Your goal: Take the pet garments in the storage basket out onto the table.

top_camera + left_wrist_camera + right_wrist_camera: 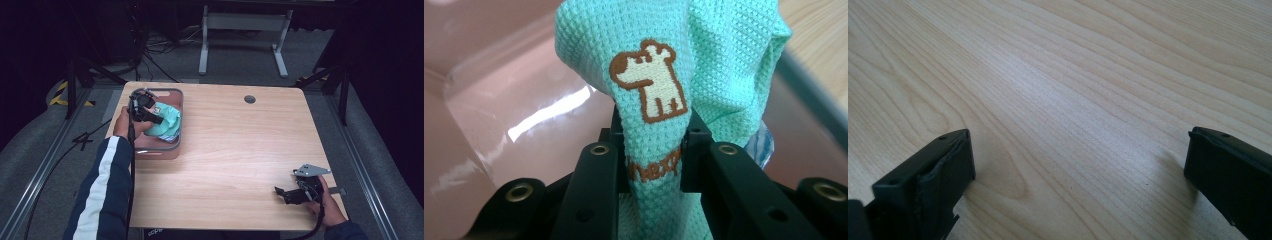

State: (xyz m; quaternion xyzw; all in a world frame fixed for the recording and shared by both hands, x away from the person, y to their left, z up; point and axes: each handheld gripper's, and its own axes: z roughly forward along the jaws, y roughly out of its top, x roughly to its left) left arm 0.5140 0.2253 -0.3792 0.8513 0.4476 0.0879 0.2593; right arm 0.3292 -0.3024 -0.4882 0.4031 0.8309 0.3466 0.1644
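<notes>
In the high view, the left gripper (150, 114) is over the pink bin (172, 149) at the left side of the table (240, 150), and it holds a green cloth (167, 122) that lies inside the bin. The right gripper (295, 192) rests low near the right front corner, well apart from the bin.

In the left gripper view, the jaws are clenched on a fold of the cloth (659, 80), just under a sewn dog picture (649, 82). Something striped (761, 145) shows beneath the cloth at the right; I cannot tell what it is. I judge the step is to take the cloth out of the bin. To do it well, lift straight up until the hanging part is above the rim, then move sideways, so the cloth does not drag the bin or the striped thing.

In the right gripper view, the jaws are wide apart over bare wood (1073, 100) and hold nothing. This hand could steady the bin if it begins to slide.
</notes>
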